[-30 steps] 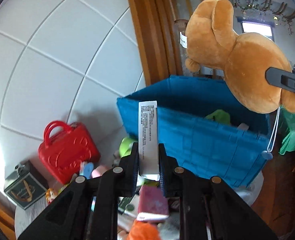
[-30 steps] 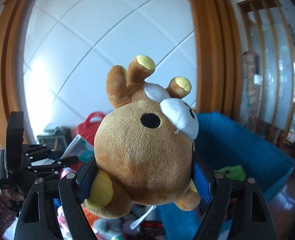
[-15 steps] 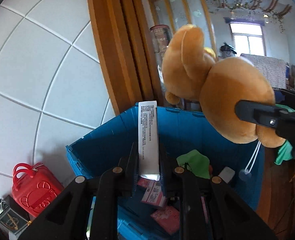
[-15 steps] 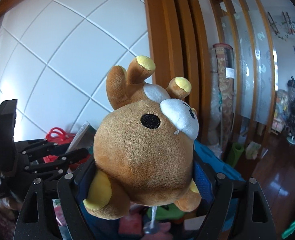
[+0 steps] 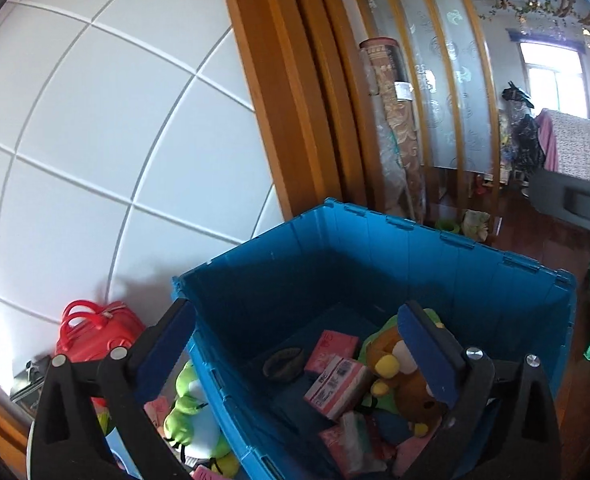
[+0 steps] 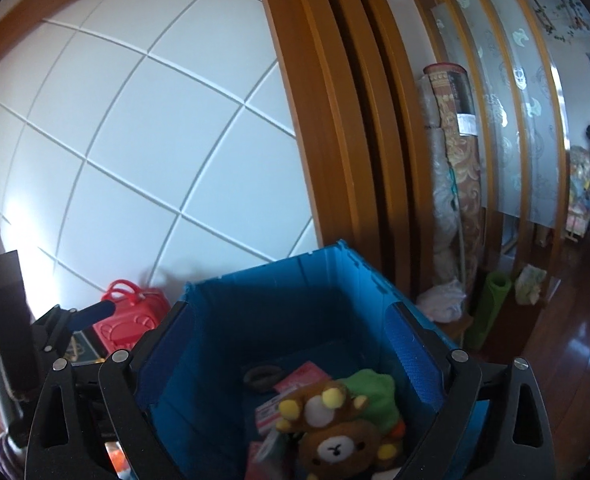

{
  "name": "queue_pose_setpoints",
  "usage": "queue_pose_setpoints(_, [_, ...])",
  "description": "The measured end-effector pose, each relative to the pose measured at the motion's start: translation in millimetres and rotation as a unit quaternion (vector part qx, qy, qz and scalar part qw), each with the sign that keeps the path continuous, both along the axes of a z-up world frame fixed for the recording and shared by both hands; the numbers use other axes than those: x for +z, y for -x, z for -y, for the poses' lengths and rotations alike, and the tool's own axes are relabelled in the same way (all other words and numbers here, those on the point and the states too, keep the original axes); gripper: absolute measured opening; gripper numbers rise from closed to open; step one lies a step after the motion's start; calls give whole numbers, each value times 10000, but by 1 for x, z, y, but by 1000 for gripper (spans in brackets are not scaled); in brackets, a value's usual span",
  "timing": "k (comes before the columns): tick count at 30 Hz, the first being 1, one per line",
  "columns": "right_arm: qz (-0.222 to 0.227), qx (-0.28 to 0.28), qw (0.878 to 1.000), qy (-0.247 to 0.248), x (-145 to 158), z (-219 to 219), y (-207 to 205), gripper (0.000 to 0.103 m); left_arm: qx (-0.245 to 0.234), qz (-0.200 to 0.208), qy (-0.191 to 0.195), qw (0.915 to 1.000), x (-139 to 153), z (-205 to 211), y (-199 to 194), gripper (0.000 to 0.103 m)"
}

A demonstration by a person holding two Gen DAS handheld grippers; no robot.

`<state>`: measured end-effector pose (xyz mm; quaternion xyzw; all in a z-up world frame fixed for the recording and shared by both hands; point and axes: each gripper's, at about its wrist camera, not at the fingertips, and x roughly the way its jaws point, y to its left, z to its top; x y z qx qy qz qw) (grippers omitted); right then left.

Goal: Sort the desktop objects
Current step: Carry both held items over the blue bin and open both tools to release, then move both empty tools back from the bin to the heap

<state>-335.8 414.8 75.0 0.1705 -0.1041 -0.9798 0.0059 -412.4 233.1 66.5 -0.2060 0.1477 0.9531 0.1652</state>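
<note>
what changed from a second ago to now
Both grippers swung over the blue crate and let go. The right gripper dropped the brown plush bear into the crate; the left gripper released its white labelled box. Both jaws are opening, nothing between them. The red toy case stayed by the wall.

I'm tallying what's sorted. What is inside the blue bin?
In the blue bin: a brown teddy bear on green plush, pink packets, a dark pouch. Anything beneath is hidden.

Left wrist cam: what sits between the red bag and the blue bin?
A green plush lies between the red bag and the blue bin, against the bin's outer wall. Only the left wrist view shows it.
</note>
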Motion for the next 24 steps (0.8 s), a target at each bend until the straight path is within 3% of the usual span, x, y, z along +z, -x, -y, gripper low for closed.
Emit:
queue_pose_setpoints(11, [-181,185,9996,-65,-34,28,-54,98,890,-468,-76,9949,-5,45,-45,103])
queue_pose_setpoints(18, [-245,271,9990,-268,-34,58,-80,102,1270,-635,-227,9896,-10,90,-69,103])
queue_pose_setpoints(24, [-224,490,9980,-333,-36,102,-98,102,1526,-610,-98,9863,-21,151,-94,103])
